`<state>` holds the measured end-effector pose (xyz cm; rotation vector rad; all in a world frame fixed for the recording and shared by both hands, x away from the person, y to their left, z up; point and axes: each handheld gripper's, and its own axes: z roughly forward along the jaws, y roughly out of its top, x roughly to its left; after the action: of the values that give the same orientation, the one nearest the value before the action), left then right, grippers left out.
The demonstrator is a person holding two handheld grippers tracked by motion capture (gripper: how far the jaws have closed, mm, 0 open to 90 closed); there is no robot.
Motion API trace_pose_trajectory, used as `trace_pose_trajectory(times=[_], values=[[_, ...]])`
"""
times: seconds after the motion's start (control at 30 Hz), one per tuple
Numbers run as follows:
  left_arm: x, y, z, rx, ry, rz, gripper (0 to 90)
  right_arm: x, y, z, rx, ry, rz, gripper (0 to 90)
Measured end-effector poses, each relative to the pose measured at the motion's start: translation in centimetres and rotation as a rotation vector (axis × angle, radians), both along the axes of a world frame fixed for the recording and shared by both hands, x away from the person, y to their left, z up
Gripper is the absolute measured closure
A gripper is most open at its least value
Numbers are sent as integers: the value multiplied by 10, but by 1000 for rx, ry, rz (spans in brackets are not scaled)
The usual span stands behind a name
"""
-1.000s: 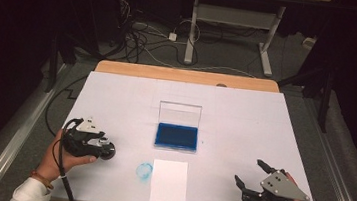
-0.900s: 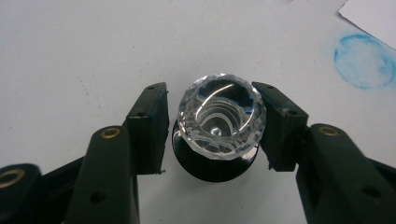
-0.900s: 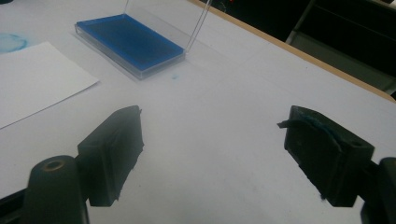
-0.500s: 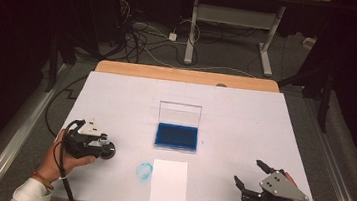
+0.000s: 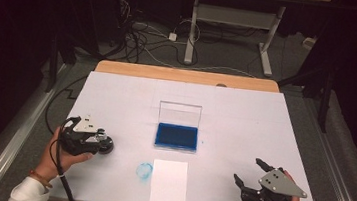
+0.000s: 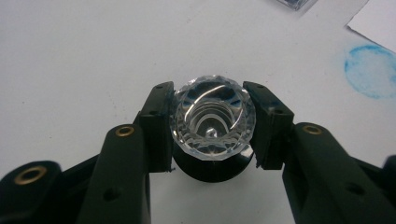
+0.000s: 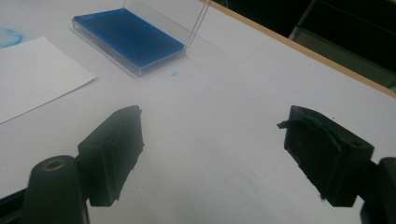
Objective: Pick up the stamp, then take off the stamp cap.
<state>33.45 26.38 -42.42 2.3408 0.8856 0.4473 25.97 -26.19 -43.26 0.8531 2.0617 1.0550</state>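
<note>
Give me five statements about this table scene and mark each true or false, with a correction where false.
1. The left gripper is shut on a clear faceted stamp knob. True.
2. The right gripper holds the sheet of paper. False: its jaws stand wide apart with nothing between them, and the paper lies flat on the table.
3. The ink pad has its clear lid standing open. True.
4. A round blue ink mark sits on the paper. False: it is on the table just left of the paper.
5. The ink pad lies between the paper and the person. False: it lies beyond the paper, farther from the person.
</note>
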Motion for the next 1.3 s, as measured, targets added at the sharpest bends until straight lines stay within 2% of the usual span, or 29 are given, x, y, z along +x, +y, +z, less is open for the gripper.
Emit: trace_pose_trajectory(times=[0.23, 0.3, 0.4, 0.43, 0.73, 1.03, 1.27, 1.3], values=[[0, 3, 8, -33, -32, -2, 545, 2, 2, -1, -3, 5, 7, 199], [1, 1, 10, -37, -41, -21, 545, 3, 2, -1, -5, 2, 11, 198], [2, -4, 14, -21, -66, -26, 545, 4, 3, -1, -2, 5, 10, 198], [3, -5, 15, -14, -67, -29, 545, 5, 2, -2, -4, 11, 10, 198], [7, -14, 24, -57, -75, -52, 545, 9, 6, -4, -7, 30, 15, 199], [10, -33, 31, -79, -74, -88, 545, 13, 10, -6, -11, 48, 24, 194], [12, -45, 35, -122, -84, -113, 545, 14, 13, -5, -11, 50, 38, 187], [13, -49, 37, -150, -84, -118, 545, 15, 14, -5, -12, 53, 45, 187]])
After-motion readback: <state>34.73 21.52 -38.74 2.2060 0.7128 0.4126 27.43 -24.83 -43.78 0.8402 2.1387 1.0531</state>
